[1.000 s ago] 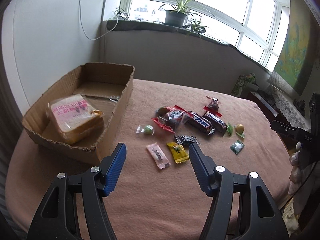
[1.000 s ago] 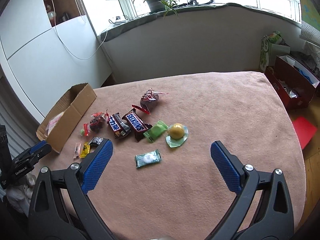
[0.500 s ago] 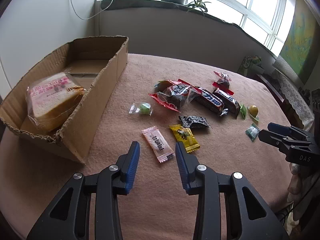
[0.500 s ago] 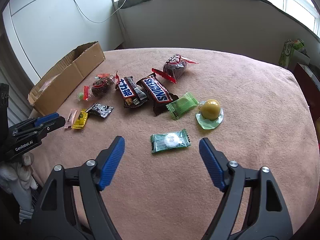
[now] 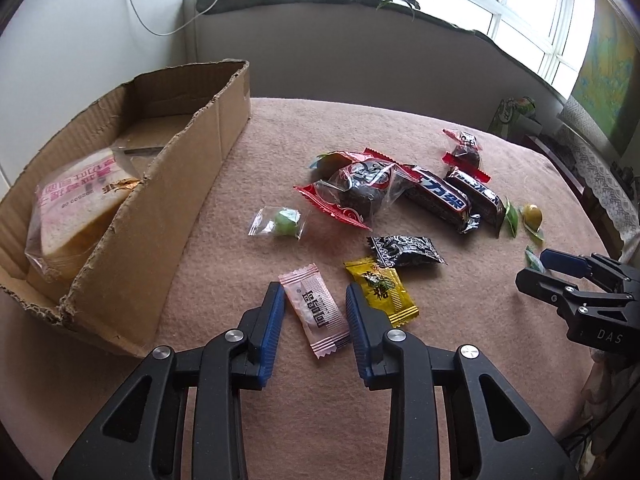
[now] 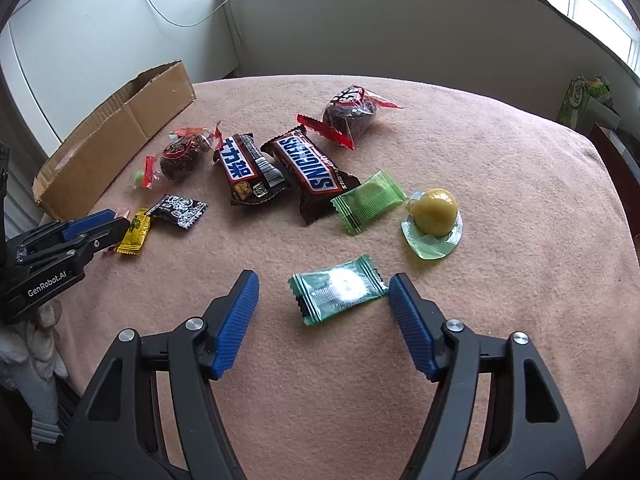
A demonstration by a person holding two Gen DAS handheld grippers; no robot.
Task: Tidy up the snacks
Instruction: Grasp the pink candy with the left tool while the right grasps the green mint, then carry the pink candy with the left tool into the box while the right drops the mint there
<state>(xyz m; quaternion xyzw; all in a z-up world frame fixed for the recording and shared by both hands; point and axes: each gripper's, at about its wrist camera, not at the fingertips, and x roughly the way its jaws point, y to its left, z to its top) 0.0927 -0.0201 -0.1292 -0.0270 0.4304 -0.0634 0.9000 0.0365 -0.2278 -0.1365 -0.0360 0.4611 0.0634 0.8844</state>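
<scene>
Several wrapped snacks lie on a pink cloth-covered table (image 5: 280, 432). My left gripper (image 5: 315, 292) is open, low over the table, its fingers on either side of a pink candy packet (image 5: 316, 310), with a yellow packet (image 5: 382, 292) just to its right. My right gripper (image 6: 323, 285) is open, its fingers on either side of a green candy packet (image 6: 338, 289). Two Snickers bars (image 6: 312, 166) and red-wrapped dark cakes (image 5: 356, 188) lie in the middle. A cardboard box (image 5: 168, 208) at the left holds bagged sliced bread (image 5: 76, 208).
A yellow ball candy on a green wrapper (image 6: 434, 214), a light green packet (image 6: 368, 200), a black packet (image 5: 404, 250) and a clear-wrapped green candy (image 5: 285, 222) lie around. A wall and window sill stand behind the table. The table edge drops off at right.
Both grippers have moved forward and down. The left now straddles the pink packet with its jaws narrowed from a second ago. The right now straddles the green packet and has narrowed a little.
</scene>
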